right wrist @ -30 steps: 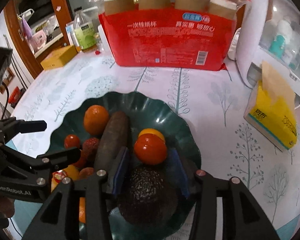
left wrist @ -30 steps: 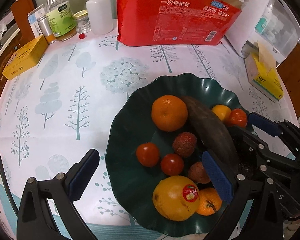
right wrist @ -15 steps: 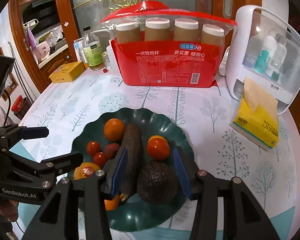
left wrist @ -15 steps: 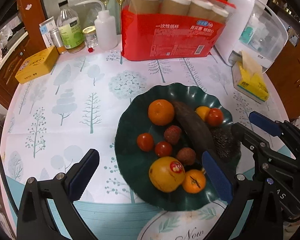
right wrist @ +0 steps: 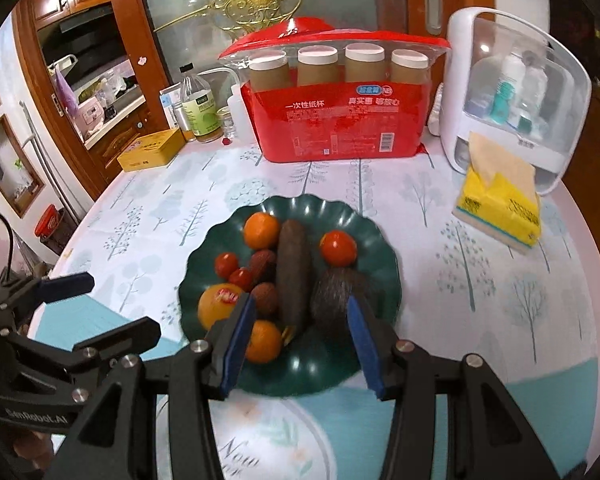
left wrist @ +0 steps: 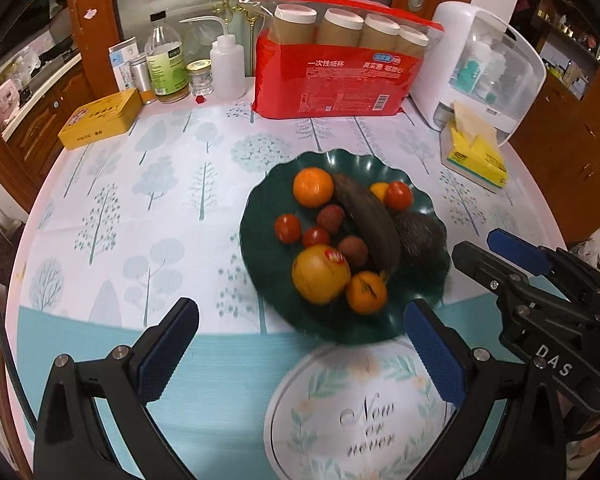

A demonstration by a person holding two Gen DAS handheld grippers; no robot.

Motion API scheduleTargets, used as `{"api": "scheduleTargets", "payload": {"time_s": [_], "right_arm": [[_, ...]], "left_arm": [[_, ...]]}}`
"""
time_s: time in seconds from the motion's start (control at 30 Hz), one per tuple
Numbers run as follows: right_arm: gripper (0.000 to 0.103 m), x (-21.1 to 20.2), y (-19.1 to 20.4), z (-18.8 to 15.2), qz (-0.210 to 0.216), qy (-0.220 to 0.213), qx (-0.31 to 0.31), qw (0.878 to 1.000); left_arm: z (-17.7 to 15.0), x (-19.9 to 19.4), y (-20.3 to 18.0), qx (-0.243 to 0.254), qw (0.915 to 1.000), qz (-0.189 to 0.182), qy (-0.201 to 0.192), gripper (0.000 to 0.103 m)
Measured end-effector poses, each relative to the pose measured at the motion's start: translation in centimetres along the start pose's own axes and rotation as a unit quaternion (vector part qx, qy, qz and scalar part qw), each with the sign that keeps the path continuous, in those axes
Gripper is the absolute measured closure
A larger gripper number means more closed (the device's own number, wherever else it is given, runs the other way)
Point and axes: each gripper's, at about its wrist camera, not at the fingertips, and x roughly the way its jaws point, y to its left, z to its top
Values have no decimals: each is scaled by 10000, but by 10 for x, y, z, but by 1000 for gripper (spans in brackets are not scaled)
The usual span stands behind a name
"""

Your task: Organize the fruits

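A dark green scalloped plate [left wrist: 260, 280] holds several fruits: an orange [left wrist: 313, 187], a long dark brown fruit [left wrist: 366, 220], a rough dark avocado [left wrist: 418, 236], red tomatoes, lychees, a large yellow fruit with a sticker [left wrist: 320, 274] and a mandarin [left wrist: 366, 292]. My left gripper [left wrist: 300, 344] hangs wide open above the plate's near rim, holding nothing. The right gripper [right wrist: 300, 336] is open too, and its blue pads stand apart in front of the avocado [right wrist: 340, 296] without touching it. Each gripper shows in the other's view: right gripper [left wrist: 496, 256], left gripper [right wrist: 92, 308].
Along the back stand a red pack of paper cups [left wrist: 340, 76], a white storage box [left wrist: 488, 68], bottles [left wrist: 166, 68] and a squeeze bottle [left wrist: 228, 68]. A yellow tissue pack [left wrist: 474, 152] lies at the right and a yellow tin [left wrist: 100, 124] at the left. The round table's edge curves close by.
Both grippers have drawn back and up from the plate, so more table shows. The avocado that sat between the right fingers now lies in the plate ahead of them.
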Motion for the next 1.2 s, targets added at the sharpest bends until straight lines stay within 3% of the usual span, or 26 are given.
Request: {"api": "scheduleTargets", "payload": {"time_s": [0.2, 0.43, 0.6, 1.2], "right_arm": [[54, -37, 13, -29, -50, 38, 329, 9994], [53, -90, 36, -63, -325, 33, 439, 9985], [38, -127, 49, -79, -585, -176, 358, 9975], [34, -170, 62, -110, -628, -327, 516, 9962]], "left_arm": [[-35, -38, 5, -88, 9999, -26, -46, 1], [-71, -91, 6, -134, 9993, 227, -271, 1], [-90, -118, 5, -127, 9987, 368, -332, 1], [-122, -151, -9, -77, 9959, 703, -556, 1]]}}
